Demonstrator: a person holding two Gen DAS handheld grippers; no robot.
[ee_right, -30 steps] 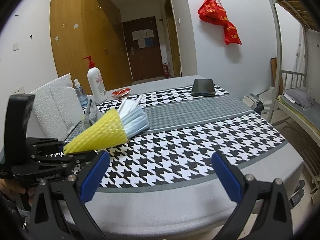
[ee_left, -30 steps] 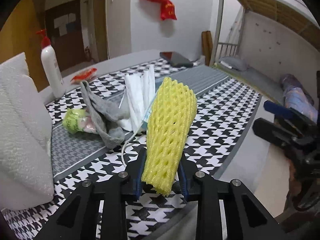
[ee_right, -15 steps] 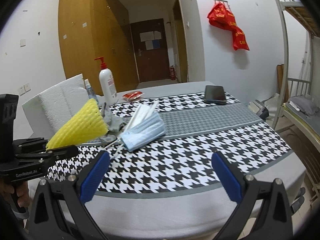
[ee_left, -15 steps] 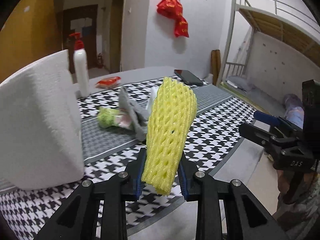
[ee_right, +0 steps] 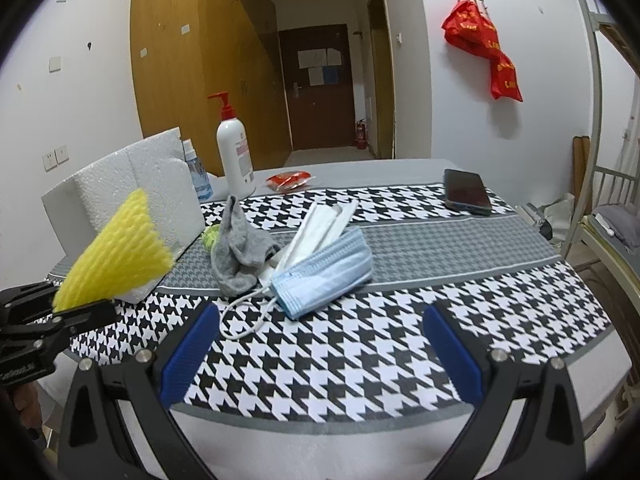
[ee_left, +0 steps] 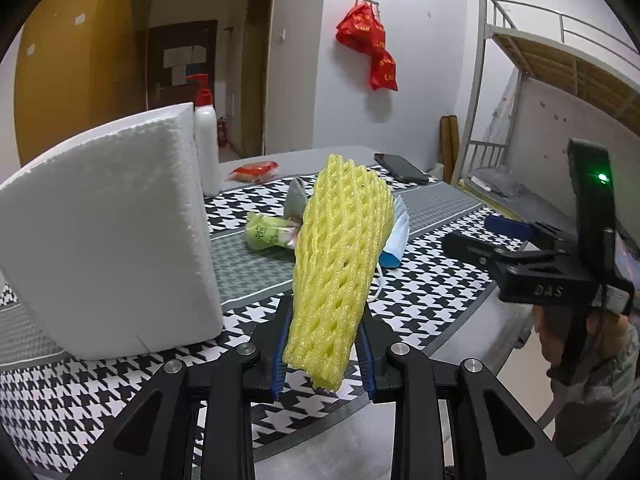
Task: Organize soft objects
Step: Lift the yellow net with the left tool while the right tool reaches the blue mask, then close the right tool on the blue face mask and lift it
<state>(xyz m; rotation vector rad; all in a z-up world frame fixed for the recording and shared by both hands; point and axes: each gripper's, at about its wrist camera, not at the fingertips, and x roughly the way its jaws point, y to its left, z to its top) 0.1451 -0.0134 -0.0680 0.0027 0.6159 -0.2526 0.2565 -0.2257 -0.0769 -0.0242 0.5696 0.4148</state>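
My left gripper (ee_left: pixel 323 346) is shut on the lower end of a yellow foam net sleeve (ee_left: pixel 344 256), which stands up from the jaws above the table's near left part. In the right wrist view the sleeve (ee_right: pixel 120 256) shows at the far left, in front of a white foam block (ee_right: pixel 120 196). On the houndstooth cloth lie a blue face mask (ee_right: pixel 324 272), white folded masks (ee_right: pixel 324 220), a grey sock (ee_right: pixel 236 248) and a green packet (ee_left: pixel 264 232). My right gripper (ee_right: pixel 320 344) hangs open over the table's near edge, nothing between its fingers.
The white foam block (ee_left: pixel 112 232) stands close on the left of the held sleeve. A pump bottle (ee_right: pixel 236 152), a small spray bottle (ee_right: pixel 196 172), a red packet (ee_right: pixel 290 180) and a black phone (ee_right: pixel 466 192) sit farther back. A bunk bed frame (ee_left: pixel 516 80) stands right.
My left gripper carried the yellow sleeve leftward, nearer the white foam block, which now fills more of its view. The right gripper shifted so that the pile of masks lies more centrally ahead.
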